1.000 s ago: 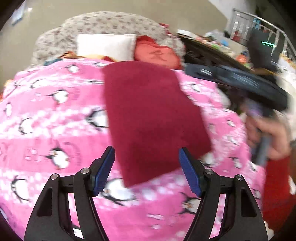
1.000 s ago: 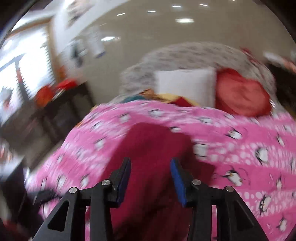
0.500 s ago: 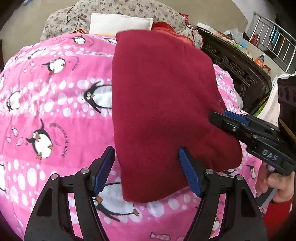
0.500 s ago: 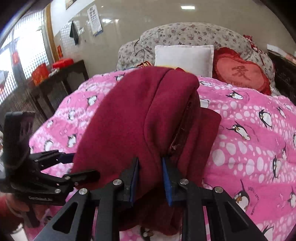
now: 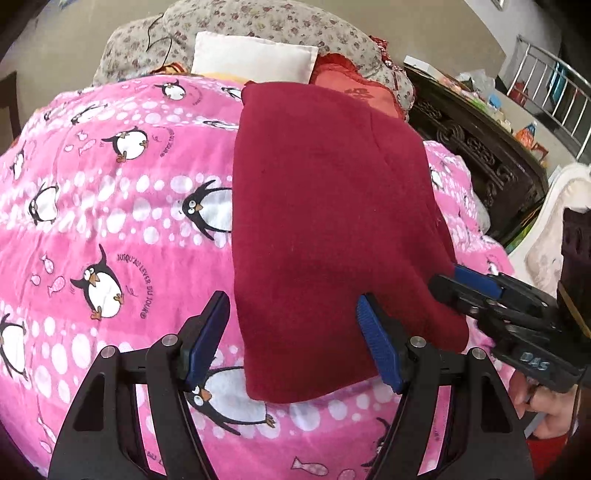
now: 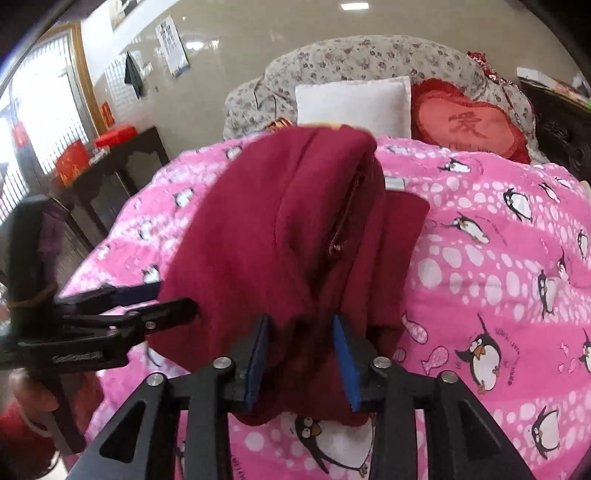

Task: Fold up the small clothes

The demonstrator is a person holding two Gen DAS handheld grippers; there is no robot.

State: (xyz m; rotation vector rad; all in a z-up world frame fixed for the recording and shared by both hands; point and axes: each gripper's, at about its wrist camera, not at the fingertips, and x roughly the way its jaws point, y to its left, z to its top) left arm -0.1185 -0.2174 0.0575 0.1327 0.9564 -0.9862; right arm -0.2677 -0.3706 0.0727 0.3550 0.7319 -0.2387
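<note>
Two handheld grippers work over a bed covered by a bright pink penguin-print blanket [image 5: 110, 206]; a dark red fleece garment [image 5: 332, 221] lies folded lengthwise down the blanket's middle, its far end toward the pillows, its near end toward the foot edge; the left gripper [image 5: 295, 339] hangs just above the garment's near end with its blue-padded jaws spread wide, gripping nothing; the right gripper [image 6: 301, 360] has its jaws drawn in around a bunched fold at the garment's near right corner, the cloth pinched between the blue pads, though whether they are fully pressed home I cannot tell; seen from the right wrist, the garment rises in a raised hump with an open seam or pocket slit along its side; at the head of the bed sit a white pillow [image 6: 354, 105], a red heart-shaped cushion [image 6: 469, 122] with an embroidered character, and a grey floral bolster [image 5: 266, 22] behind them; dark carved wooden furniture [image 5: 476, 147] stands along the bed's right side; a dark side table [image 6: 122, 166] holding red boxes stands to the left beneath a bright window; the wall behind is pale beige.
</note>
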